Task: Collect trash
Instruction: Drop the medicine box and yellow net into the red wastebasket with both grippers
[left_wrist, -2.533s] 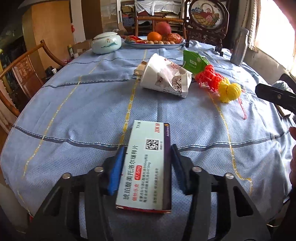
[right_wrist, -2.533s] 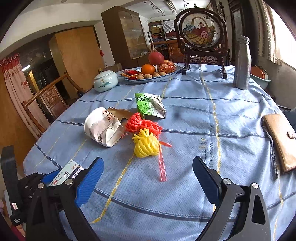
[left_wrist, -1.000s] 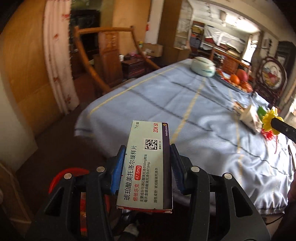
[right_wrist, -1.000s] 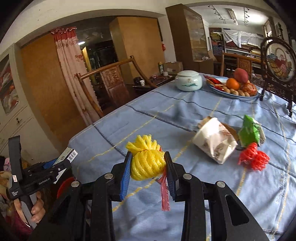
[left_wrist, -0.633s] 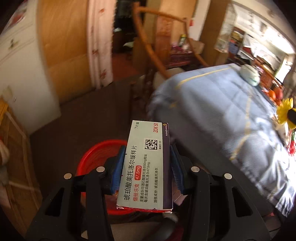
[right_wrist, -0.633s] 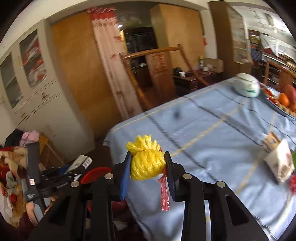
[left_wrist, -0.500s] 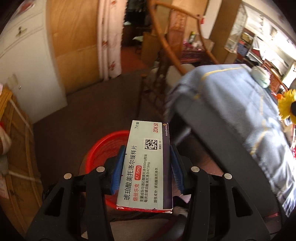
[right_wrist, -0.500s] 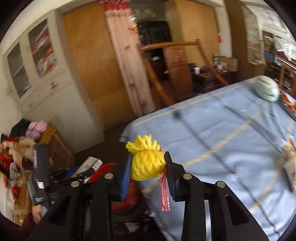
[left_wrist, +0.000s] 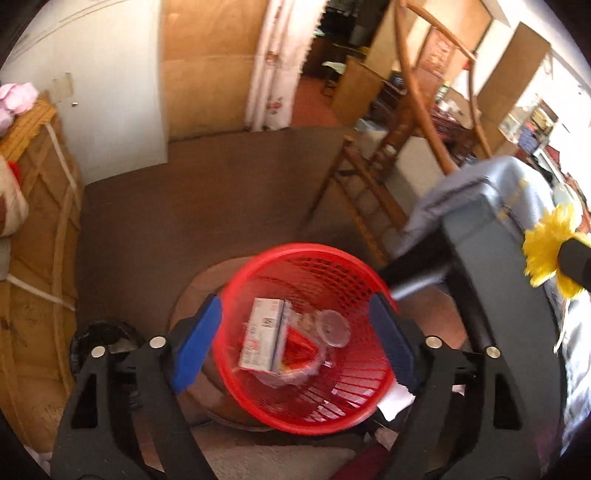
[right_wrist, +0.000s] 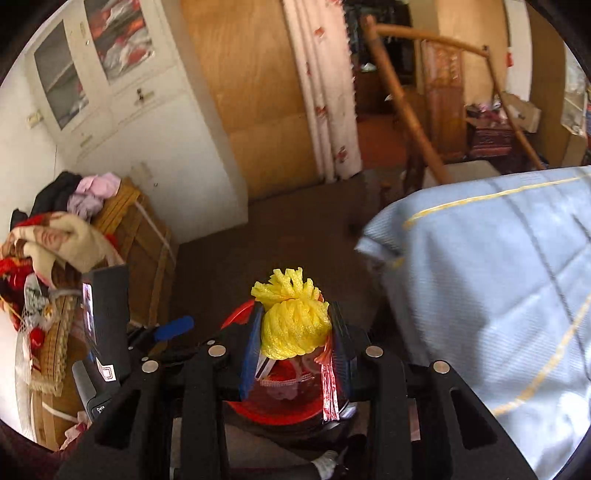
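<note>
- The medicine box lay inside the red mesh basket, resting on clear plastic wrappers; its printing was too blurred to read.
- The left gripper hovered directly over the basket, jaws wide apart and empty, probably so that anything let go would fall straight in.
- The right gripper had its jaws clamped on the yellow net ball, its red strip dangling, seemingly positioned above the basket for release.
- The blue-clothed table stood just beside.
- No legible labels elsewhere.
</note>
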